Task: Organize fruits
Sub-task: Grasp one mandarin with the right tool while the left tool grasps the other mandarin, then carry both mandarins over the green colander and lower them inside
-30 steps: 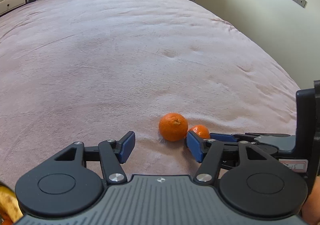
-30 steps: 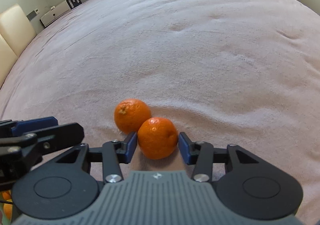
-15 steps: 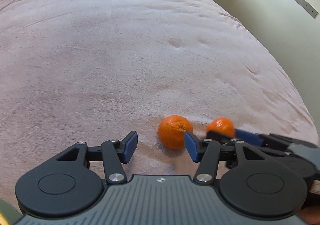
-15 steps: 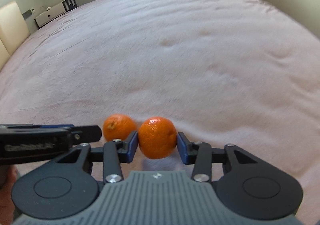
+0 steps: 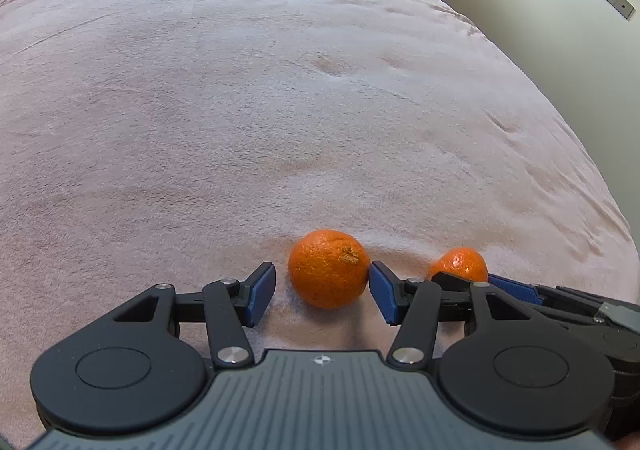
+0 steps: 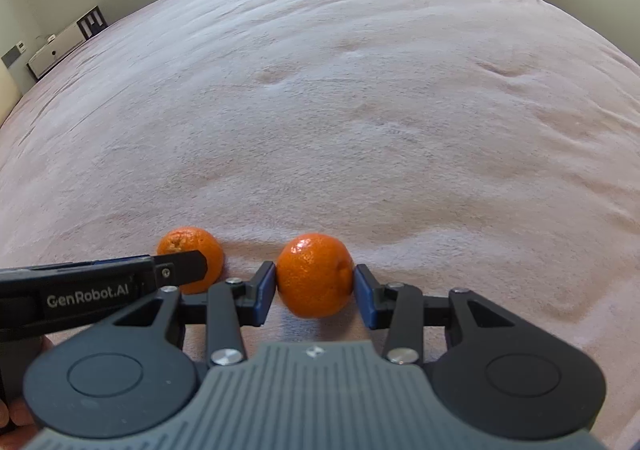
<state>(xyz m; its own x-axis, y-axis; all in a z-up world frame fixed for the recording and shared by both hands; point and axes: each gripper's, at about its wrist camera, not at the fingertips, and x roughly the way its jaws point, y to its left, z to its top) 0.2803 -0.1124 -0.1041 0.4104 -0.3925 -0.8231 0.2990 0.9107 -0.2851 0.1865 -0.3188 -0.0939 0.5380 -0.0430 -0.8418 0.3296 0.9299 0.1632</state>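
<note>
while both tools work low over the pink blanket (image 5: 248, 98), which fills most of each view, fruit layout differs from 1 s ago: the two mandarins were touching then, now they sit apart w/ a strip of blanket between them.

left gripper (image 5: 322, 292): jaws at mid width, not clamped. first mandarin (image 5: 328, 268) rests on the blanket between the blue pads (image 5: 260, 292); right-side pad touches or nearly touches the peel, left-side pad stands clear w/ a visible gap. vs. the earlier frame, the fruit was ahead of the right-side pad and off-centre; now it sits inside the jaw span. opening approx. unchanged.

right gripper (image 6: 315, 288): jaws narrow, both pads pressed on the second mandarin (image 6: 315, 275), i.e. fruit held. earlier frame showed a small gap at each pad; that gap is gone. cannot tell whether the fruit is lifted off the blanket.

cross-views: right-wrist cam shows the left tool's black finger across the first mandarin at lower left; left-wrist cam shows the second mandarin partly hidden behind the right tool, lower right.
</note>
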